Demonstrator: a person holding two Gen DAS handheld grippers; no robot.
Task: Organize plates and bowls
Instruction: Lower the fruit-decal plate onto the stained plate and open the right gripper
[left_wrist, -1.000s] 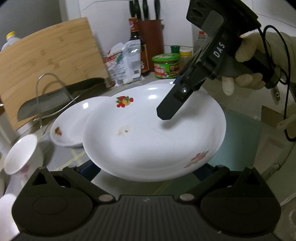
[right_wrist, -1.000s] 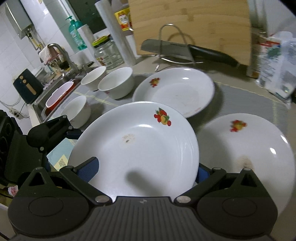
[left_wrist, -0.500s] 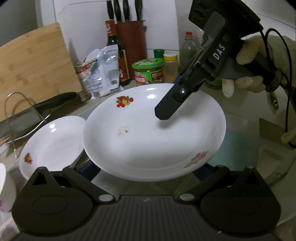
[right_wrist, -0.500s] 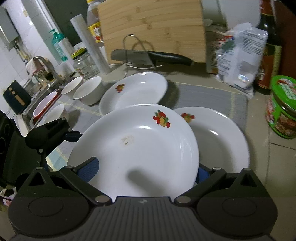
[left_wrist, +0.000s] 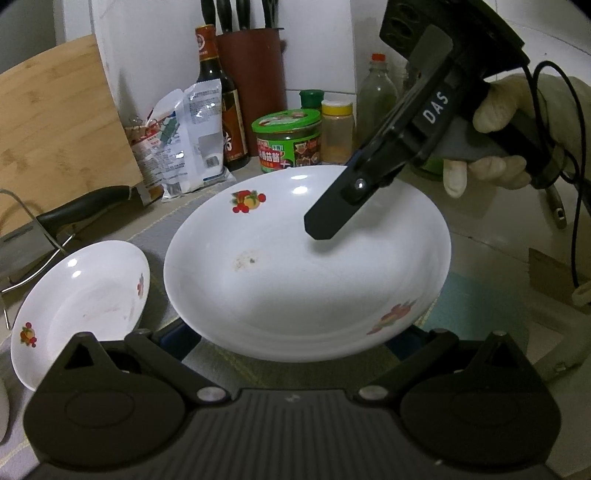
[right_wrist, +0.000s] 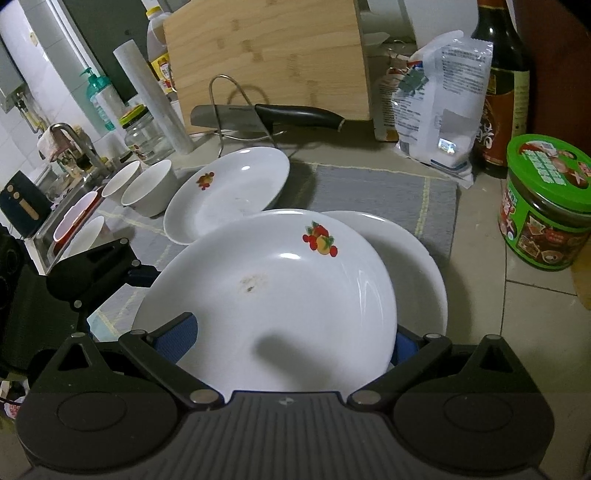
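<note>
A large white plate fills the centre of the right wrist view, blocking the middle of the frame. Just behind it, to the right, a second plate lies on the counter, partly covered. A third plate sits at upper centre-left, with two bowls beside it toward the sink at the far left. Along the top stand a cutting board, a knife on a wire rack, a white bag and a dark bottle — a solid back wall. A green-lidded jar closes the right edge. Open room: the grey mat at centre-right and the bare tiled counter at lower right.
</note>
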